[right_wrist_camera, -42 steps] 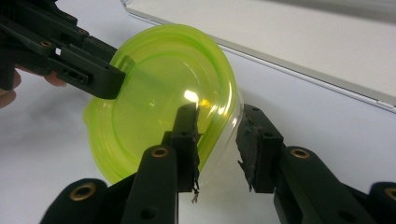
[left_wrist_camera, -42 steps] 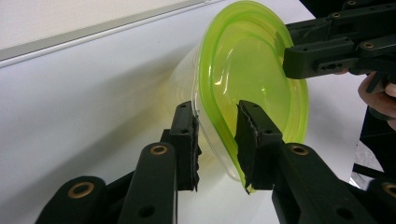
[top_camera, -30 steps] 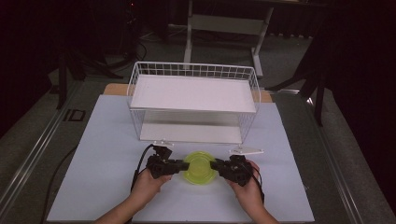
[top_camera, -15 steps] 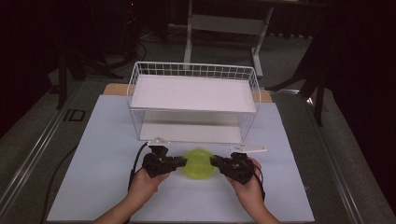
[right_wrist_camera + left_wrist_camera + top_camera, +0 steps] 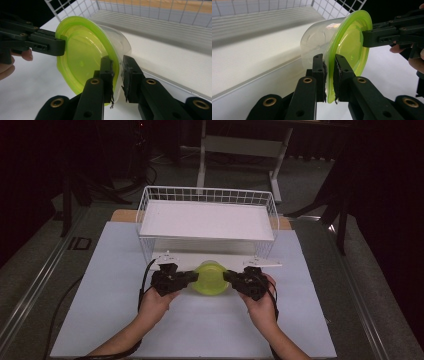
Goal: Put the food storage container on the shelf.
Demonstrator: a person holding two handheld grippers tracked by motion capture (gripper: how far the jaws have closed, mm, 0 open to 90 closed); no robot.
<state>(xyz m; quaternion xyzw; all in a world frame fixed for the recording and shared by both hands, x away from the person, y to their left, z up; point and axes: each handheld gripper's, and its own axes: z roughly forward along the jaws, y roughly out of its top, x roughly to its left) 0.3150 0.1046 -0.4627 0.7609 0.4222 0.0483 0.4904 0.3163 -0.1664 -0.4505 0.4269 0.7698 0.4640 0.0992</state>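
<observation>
**Already lifted, shelf slot still ahead**

Beyond both sets of fingers stands the white wire basket shelf [image 5: 207, 217] on the pale surface [image 5: 100, 320], dark room behind. Between them hangs the clear plastic tub with lime-green lid [image 5: 211, 277], its rim pinched by left gripper [image 5: 329, 75] and right gripper [image 5: 117, 75]; placing remains.

Ahead of you a white wire basket [image 5: 207, 220] stands on the pale tabletop [image 5: 100, 285], its mesh walls rising around a white shelf panel [image 5: 207, 219] that lies flat across it, with an open gap beneath that panel at the near side. Beyond the tabletop's far edge you see a grey floor and the legs of a light metal stand [image 5: 242, 150] against a dark background. A dark rail [image 5: 37, 285] runs along the tabletop's left side.
</observation>
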